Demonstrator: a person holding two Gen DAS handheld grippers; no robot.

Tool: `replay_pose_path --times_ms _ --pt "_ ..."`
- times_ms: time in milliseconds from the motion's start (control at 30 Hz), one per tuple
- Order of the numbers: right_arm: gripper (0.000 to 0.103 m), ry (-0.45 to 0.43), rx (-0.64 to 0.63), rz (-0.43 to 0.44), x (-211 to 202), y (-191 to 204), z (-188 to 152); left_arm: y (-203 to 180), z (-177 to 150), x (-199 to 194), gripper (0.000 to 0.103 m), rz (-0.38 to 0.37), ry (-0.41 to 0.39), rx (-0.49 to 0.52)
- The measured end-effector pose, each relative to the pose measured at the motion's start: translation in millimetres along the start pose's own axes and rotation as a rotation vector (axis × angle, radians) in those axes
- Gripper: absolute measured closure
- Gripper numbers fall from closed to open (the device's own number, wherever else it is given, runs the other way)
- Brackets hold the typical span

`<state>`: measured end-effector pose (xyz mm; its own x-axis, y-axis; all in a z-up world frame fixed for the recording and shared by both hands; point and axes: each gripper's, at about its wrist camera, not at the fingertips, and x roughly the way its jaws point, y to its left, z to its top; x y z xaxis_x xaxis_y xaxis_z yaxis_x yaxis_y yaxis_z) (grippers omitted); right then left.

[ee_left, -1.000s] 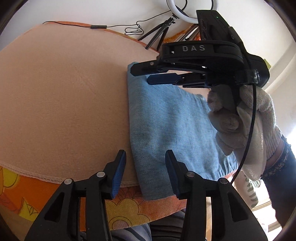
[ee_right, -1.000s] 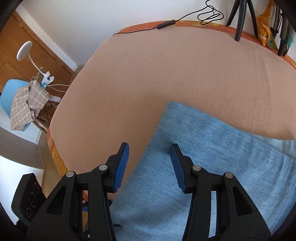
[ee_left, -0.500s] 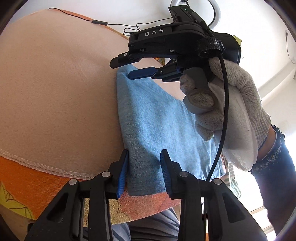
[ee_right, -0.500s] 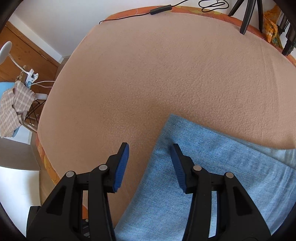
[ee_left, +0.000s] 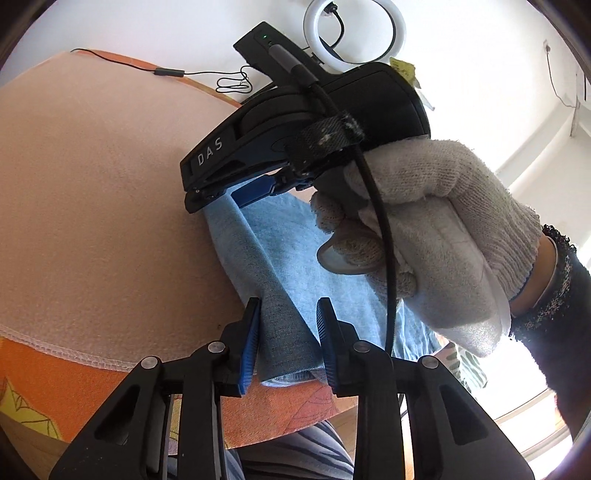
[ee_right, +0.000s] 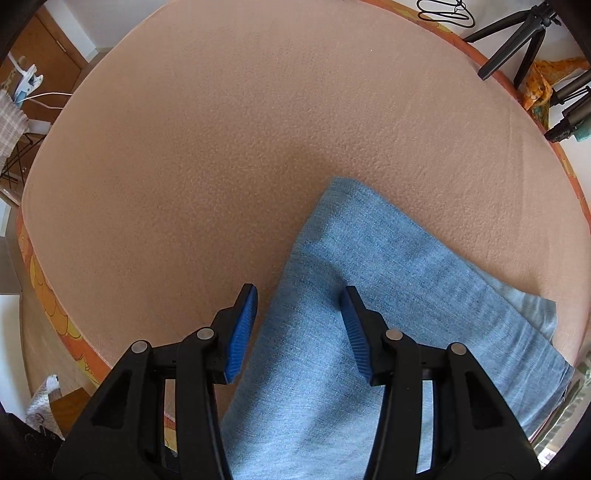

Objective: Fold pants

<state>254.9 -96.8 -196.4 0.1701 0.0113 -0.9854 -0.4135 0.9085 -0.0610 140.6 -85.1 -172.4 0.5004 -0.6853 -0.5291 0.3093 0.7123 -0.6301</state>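
Observation:
The light blue denim pants [ee_left: 295, 266] lie folded on the peach blanket [ee_left: 92, 206], with one end at the near edge. My left gripper [ee_left: 288, 341] is open, its jaws on either side of the fold's near corner. My right gripper [ee_right: 299, 325] is open, low over the far corner of the pants [ee_right: 354, 266], with the fold edge between its blue pads [ee_right: 242, 328]. In the left wrist view the right gripper [ee_left: 236, 192] is seen from the side, held by a gloved hand [ee_left: 424, 236].
The blanket covers an orange patterned mattress [ee_left: 55, 384] whose near edge is close to my left gripper. A ring light [ee_left: 354, 33], tripod legs [ee_right: 517, 44] and a black cable [ee_left: 207, 75] stand at the far side. A chair with checked cloth [ee_right: 11, 125] is off to the left.
Both grippers have dropped lower onto the pants. The left gripper's jaws now straddle the near folded corner and have narrowed a little. The right gripper has tilted down over the far corner.

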Motion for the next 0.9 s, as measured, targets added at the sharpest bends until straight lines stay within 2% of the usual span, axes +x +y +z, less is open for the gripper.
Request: replay_pose_path --times_ms 33,100,133,200,267,433,467,500,533,767,900 --pt "0.066 -0.008 -0.001 -0.012 0 -1 -1 -8 -4 8 0.076 0.008 0.001 0.009" --pt "0.073 -0.018 0.011 0.01 -2 -4 -3 -9 -6 7 0.076 0.022 0.0 0.01" --pt "0.08 -0.021 0.024 0.028 -5 -8 -6 -9 -7 7 0.076 0.031 0.002 0.004" --pt "0.088 -0.041 0.052 0.067 -11 -16 -12 -7 -8 9 0.065 0.045 0.018 -0.014" --pt "0.093 -0.067 0.074 0.098 -16 -22 -16 -5 -10 11 0.061 0.057 0.03 -0.034" --pt "0.095 -0.143 0.152 0.194 -32 -43 -33 -7 -16 13 0.064 -0.002 0.062 -0.025" --pt "0.095 -0.159 0.165 0.21 -36 -46 -36 -11 -18 13 0.069 -0.012 0.06 -0.009" --pt "0.095 -0.175 0.178 0.225 -39 -52 -39 -16 -18 12 0.079 -0.018 0.055 0.006" --pt "0.095 -0.19 0.189 0.239 -44 -56 -42 -20 -18 12 0.081 -0.025 0.049 0.02" --pt "0.095 -0.308 0.269 0.324 -77 -107 -60 -46 -8 4 0.086 -0.093 0.023 0.085" --pt "0.095 -0.372 0.313 0.356 -94 -126 -68 -66 1 13 0.087 -0.13 0.024 0.134"
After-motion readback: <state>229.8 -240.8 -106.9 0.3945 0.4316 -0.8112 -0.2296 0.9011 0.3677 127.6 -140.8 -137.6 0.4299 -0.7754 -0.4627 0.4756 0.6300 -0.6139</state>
